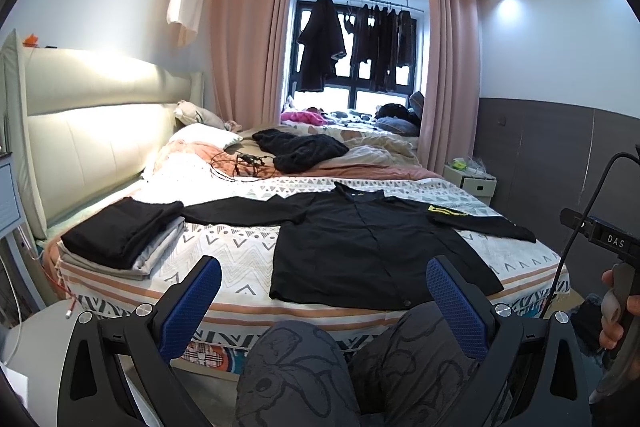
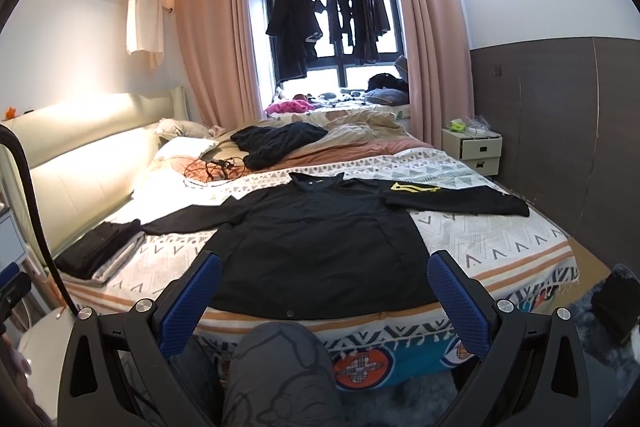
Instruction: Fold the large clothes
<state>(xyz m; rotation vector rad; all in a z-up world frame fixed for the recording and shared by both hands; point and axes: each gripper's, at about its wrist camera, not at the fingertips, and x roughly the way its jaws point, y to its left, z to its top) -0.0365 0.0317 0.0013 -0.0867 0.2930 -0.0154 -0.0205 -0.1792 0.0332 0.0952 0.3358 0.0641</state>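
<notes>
Garment: we record a black jacket spread flat, front up, sleeves out, yellow mark on one sleeve.
Position: bed, hem at near edge.
Left gripper: fingers wide apart, empty.
Right gripper: likewise.
Left edge: folded pile.

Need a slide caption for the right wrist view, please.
Open right gripper faces a black jacket spread flat on the bed, sleeves out.

Right gripper held above bed edge, blue fingers spread wide, empty. Black jacket laid flat on patterned bed cover, sleeves extended to both sides. Folded stack of clothes at left of bed. Patterned trouser knee in foreground.
</notes>
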